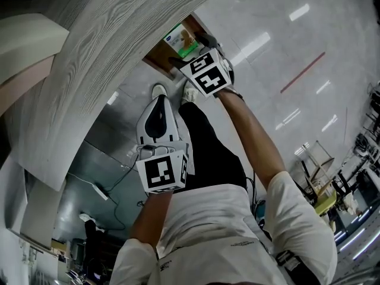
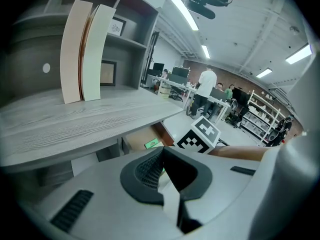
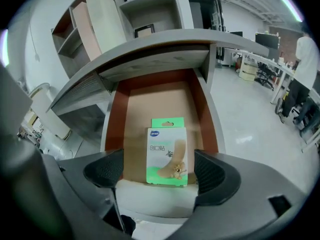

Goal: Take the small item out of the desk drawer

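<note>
A small white and green packet (image 3: 166,151) lies flat on the brown floor of the pulled-out desk drawer (image 3: 130,119). My right gripper (image 3: 160,171) is open just above the drawer's front edge, with its two dark pads on either side of the packet's near end and apart from it. From the head view the packet (image 1: 180,40) shows in the drawer (image 1: 155,55) next to the right gripper (image 1: 189,51). The left gripper (image 1: 158,108) hangs lower, away from the drawer, near my legs. Its jaws (image 2: 161,154) meet at the tips with nothing in them.
The grey wooden desk top (image 2: 75,119) overhangs the drawer. Two upright books (image 2: 82,51) stand on it below shelves with picture frames (image 2: 107,74). Pale glossy floor (image 1: 285,52) spreads to the right. People and office desks (image 2: 205,89) are far behind.
</note>
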A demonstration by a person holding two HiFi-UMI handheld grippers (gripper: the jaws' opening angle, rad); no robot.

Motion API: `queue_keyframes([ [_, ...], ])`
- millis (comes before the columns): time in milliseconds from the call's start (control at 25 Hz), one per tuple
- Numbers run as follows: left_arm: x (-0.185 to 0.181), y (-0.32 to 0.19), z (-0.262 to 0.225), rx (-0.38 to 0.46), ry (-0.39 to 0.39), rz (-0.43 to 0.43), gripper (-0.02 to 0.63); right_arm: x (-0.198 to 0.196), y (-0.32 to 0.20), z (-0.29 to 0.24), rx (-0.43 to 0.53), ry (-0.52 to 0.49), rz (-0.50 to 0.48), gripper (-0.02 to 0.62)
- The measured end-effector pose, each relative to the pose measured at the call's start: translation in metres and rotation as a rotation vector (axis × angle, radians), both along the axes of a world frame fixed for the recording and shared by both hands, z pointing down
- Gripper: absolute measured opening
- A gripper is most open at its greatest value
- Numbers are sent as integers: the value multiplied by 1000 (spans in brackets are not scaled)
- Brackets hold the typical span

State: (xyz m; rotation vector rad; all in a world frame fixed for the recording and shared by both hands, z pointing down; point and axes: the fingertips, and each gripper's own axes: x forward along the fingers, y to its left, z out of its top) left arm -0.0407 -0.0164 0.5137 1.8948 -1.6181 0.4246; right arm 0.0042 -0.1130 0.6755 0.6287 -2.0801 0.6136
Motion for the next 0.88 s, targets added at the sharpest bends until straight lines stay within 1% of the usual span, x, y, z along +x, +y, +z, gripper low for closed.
queue_keyframes([
  [160,-2,-3,2,-9,-4,-15,17,-1,-5,5,-5,57,-51,423],
  [360,-1,-5,5,-25,10,-13,15,-3,-3,12,-41,109,-85,423],
  [880,-6,-11,9,-55,33,-30,15,-10,-10,23,-102,203,-107,423],
])
